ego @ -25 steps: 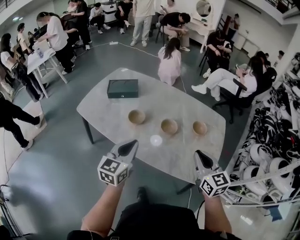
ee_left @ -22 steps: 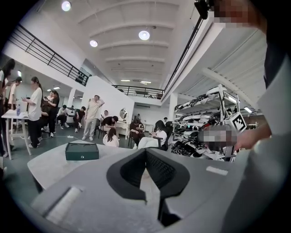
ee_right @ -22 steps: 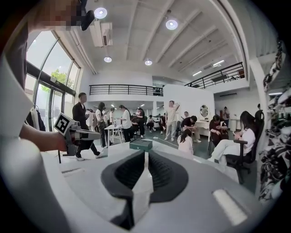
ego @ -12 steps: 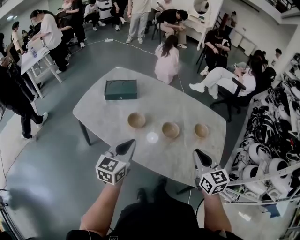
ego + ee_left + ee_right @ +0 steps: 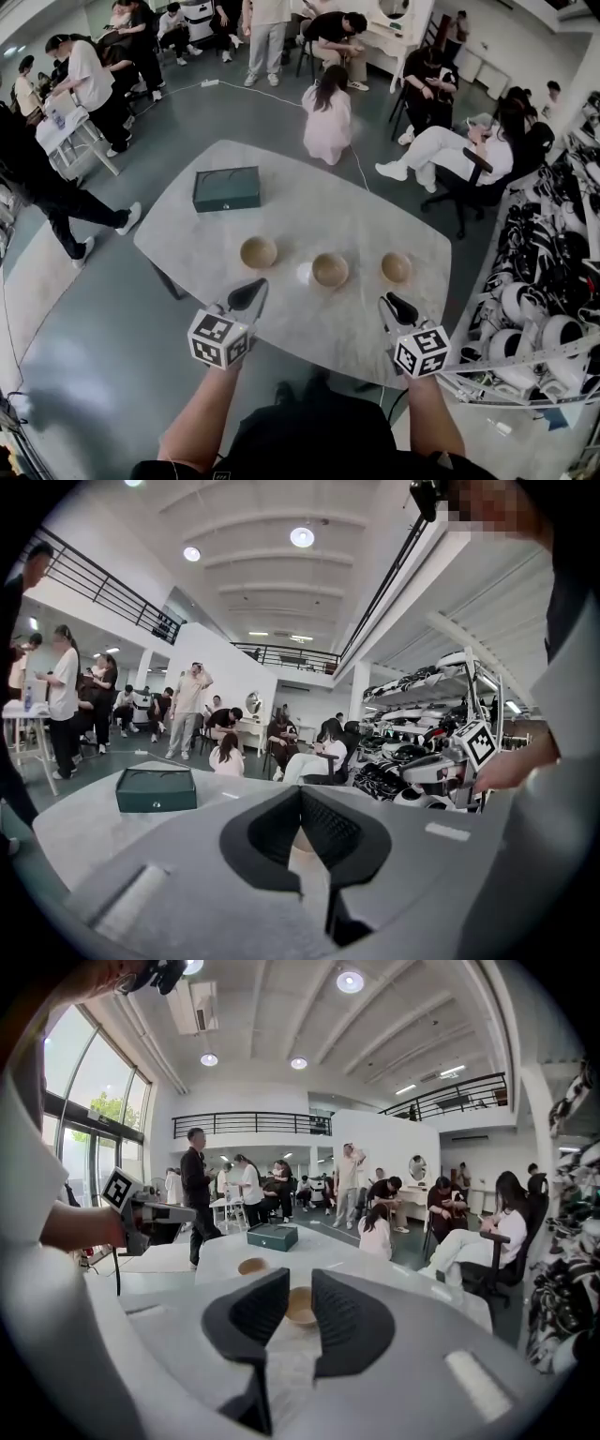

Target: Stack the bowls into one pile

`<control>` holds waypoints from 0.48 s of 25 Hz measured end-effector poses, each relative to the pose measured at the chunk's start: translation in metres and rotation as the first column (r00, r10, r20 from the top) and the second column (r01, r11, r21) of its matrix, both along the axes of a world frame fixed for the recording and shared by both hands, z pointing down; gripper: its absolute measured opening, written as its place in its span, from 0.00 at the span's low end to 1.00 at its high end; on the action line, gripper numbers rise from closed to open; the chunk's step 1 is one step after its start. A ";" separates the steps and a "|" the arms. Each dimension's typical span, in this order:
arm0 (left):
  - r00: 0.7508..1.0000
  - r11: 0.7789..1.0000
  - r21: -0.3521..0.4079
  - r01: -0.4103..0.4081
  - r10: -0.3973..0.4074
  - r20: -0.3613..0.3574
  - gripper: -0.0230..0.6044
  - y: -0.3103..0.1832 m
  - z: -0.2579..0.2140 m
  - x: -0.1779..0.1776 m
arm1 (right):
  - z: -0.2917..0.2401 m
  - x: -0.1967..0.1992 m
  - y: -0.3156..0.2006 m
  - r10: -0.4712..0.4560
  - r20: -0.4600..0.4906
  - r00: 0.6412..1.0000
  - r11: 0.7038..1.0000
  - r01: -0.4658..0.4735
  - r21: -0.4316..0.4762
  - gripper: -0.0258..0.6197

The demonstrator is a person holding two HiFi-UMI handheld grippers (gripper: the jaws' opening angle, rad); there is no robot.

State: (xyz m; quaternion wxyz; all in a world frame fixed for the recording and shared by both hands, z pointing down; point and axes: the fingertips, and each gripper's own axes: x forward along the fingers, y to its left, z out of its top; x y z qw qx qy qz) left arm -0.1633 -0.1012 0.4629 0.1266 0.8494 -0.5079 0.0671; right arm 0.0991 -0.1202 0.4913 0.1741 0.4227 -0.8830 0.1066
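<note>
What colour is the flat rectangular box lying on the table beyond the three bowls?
Dark green. The flat rectangular box shows best in the left gripper view.

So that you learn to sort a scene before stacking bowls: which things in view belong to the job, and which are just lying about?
Job:
left bowl
middle bowl
right bowl

Lying about:
green box
crouching person beyond the table

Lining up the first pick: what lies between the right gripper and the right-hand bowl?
Only bare tabletop separates the right gripper, whose empty jaws have just been opening, from the right-hand bowl; the head view shows it.
</note>
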 end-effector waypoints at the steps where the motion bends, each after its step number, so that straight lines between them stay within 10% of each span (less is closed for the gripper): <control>1: 1.000 1.000 -0.002 -0.001 0.001 0.002 0.05 -0.008 0.000 0.005 | 0.007 0.005 -0.008 -0.004 -0.015 1.000 1.000 0.004 -0.013 0.17; 12: 0.999 0.998 -0.063 0.014 -0.012 0.042 0.05 -0.078 0.024 0.060 | 0.093 0.058 -0.091 -0.132 -0.212 0.968 0.981 0.098 -0.165 0.30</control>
